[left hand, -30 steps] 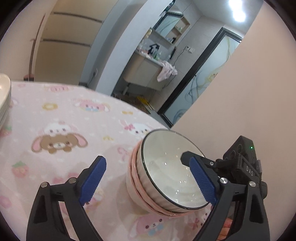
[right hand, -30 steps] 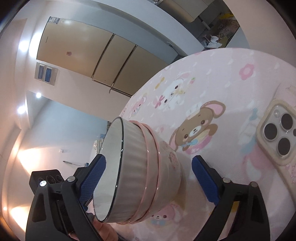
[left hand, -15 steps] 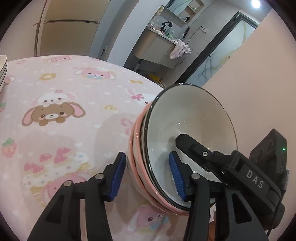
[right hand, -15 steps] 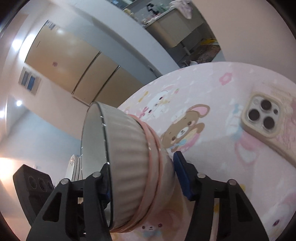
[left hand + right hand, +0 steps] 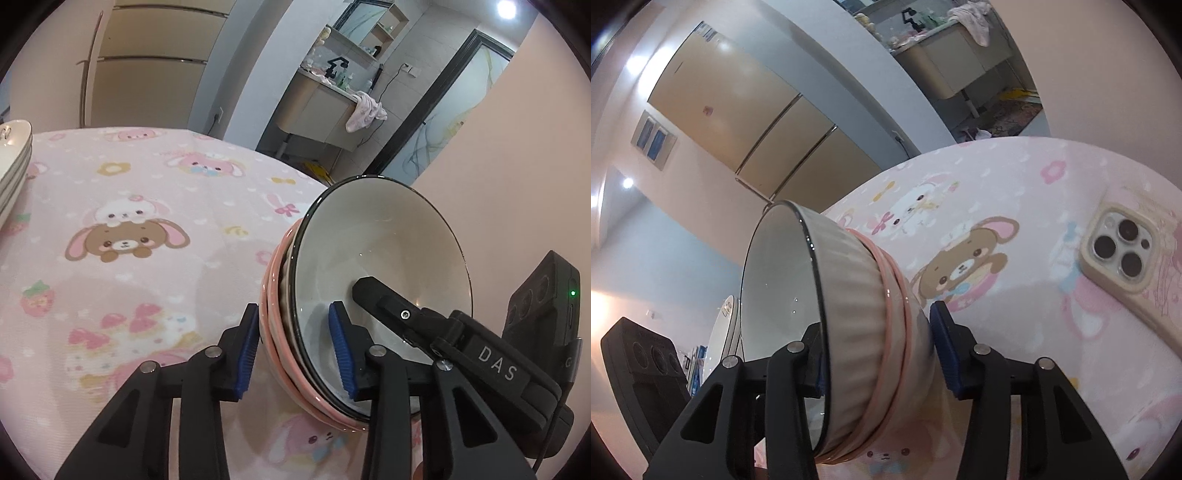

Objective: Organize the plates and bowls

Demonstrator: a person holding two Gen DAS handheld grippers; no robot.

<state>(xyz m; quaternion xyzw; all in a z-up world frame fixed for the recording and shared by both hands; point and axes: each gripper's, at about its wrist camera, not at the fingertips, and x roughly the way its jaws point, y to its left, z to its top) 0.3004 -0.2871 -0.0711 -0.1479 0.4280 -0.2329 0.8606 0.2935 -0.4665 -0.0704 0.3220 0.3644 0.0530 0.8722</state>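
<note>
1. Already both sets of jaws have just been closing on the same thing: the left gripper has one pad inside the top bowl and one against the outer wall, clamping the near rim of the bowl stack.
2. Likewise the right gripper pinches the stack from the opposite side, one pad hidden behind the rim inside the bowl, the other pressed on the pink outer wall of the bowl stack.
3. Nested, the stack is a ribbed white bowl with a dark rim sitting in pink bowls; it is tipped steeply on its side. Whether its lower edge touches the surface I cannot tell.
4. Off at the left edge, well apart, a pile of plates lies stacked on the surface.
5. A phone lies near the stack on the far side.
6. Judging by this, sorting looks mostly done: bowls are nested, plates piled. What seems left is carrying the bowls to their spot and setting them down upright.
</note>
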